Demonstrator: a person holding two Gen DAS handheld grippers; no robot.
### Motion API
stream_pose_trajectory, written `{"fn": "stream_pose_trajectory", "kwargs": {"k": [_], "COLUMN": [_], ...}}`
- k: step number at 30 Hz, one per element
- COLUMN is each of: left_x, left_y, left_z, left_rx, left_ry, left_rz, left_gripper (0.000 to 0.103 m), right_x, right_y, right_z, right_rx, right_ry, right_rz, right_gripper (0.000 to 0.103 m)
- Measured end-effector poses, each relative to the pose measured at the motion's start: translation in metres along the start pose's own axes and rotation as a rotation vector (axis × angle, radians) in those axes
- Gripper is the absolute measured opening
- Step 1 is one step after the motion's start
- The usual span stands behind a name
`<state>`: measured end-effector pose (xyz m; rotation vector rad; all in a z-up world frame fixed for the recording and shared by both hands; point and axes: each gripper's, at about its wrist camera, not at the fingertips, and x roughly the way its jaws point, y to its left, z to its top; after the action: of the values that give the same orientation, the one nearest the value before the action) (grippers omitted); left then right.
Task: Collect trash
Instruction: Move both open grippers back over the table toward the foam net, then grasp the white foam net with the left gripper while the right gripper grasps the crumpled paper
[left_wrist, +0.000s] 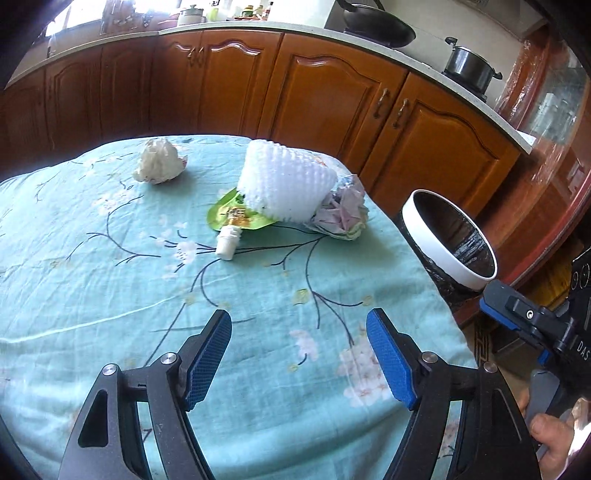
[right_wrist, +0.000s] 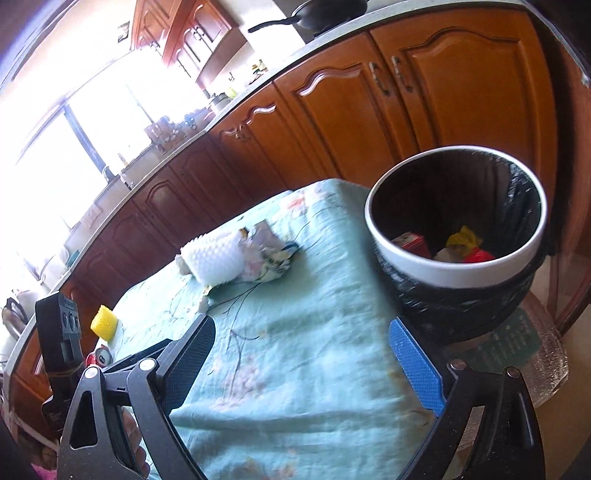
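Observation:
On the teal flowered tablecloth lie a crumpled white tissue, a white foam fruit net, a green pouch with a white cap and a crumpled wrapper. The white-rimmed bin with a black liner stands off the table's right edge. My left gripper is open and empty above the cloth. My right gripper is open and empty near the bin, which holds red and yellow trash. The foam net and wrapper also show in the right wrist view.
A yellow foam net and a red can sit at the table's far left. Wooden cabinets run behind, with a wok and pot on the counter. The right gripper's body is beside the bin.

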<state>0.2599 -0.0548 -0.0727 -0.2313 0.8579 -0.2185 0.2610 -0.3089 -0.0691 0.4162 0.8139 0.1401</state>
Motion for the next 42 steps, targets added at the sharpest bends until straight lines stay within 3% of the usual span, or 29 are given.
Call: {"fn": "stream_pose_trajectory", "kwargs": {"k": [9, 15, 17, 19, 26, 33, 36, 38, 40, 42], "left_x": [-0.002, 0.005, 0.010, 0.017, 0.047, 0.080, 0.092, 0.100, 0.104, 0.103], "left_y": [0.027, 0.030, 0.030, 0.030, 0.029, 0.030, 0.026, 0.022, 0.019, 0.014], "left_z": [0.009, 0.029, 0.039, 0.048, 0.080, 0.096, 0.098, 0.099, 0.099, 0.099], "left_rx": [-0.059, -0.037, -0.023, -0.008, 0.041, 0.071, 0.090, 0.102, 0.115, 0.134], "left_ry": [-0.020, -0.047, -0.053, -0.056, -0.043, -0.020, -0.007, 0.011, 0.019, 0.009], "left_rz": [0.009, 0.015, 0.015, 0.016, 0.003, -0.045, -0.057, -0.078, -0.091, -0.094], "left_gripper": [0.077, 0.077, 0.077, 0.077, 0.077, 0.076, 0.064, 0.042, 0.027, 0.022], "right_x": [0.023, 0.038, 0.045, 0.056, 0.092, 0.126, 0.133, 0.133, 0.132, 0.127], "right_y": [0.019, 0.027, 0.030, 0.032, 0.038, 0.018, 0.017, 0.020, 0.023, 0.026], "right_z": [-0.002, 0.014, 0.020, 0.027, 0.047, 0.060, 0.059, 0.058, 0.056, 0.054], "right_rx": [-0.017, -0.045, -0.074, -0.086, -0.103, -0.018, -0.009, -0.018, -0.029, -0.038], "right_ry": [0.035, 0.034, 0.028, 0.042, 0.079, 0.139, 0.157, 0.164, 0.164, 0.158], "right_rz": [0.020, 0.024, 0.011, 0.002, 0.035, 0.072, 0.090, 0.096, 0.096, 0.096], "right_gripper": [0.096, 0.095, 0.092, 0.081, 0.072, 0.051, 0.038, 0.029, 0.017, 0.013]}}
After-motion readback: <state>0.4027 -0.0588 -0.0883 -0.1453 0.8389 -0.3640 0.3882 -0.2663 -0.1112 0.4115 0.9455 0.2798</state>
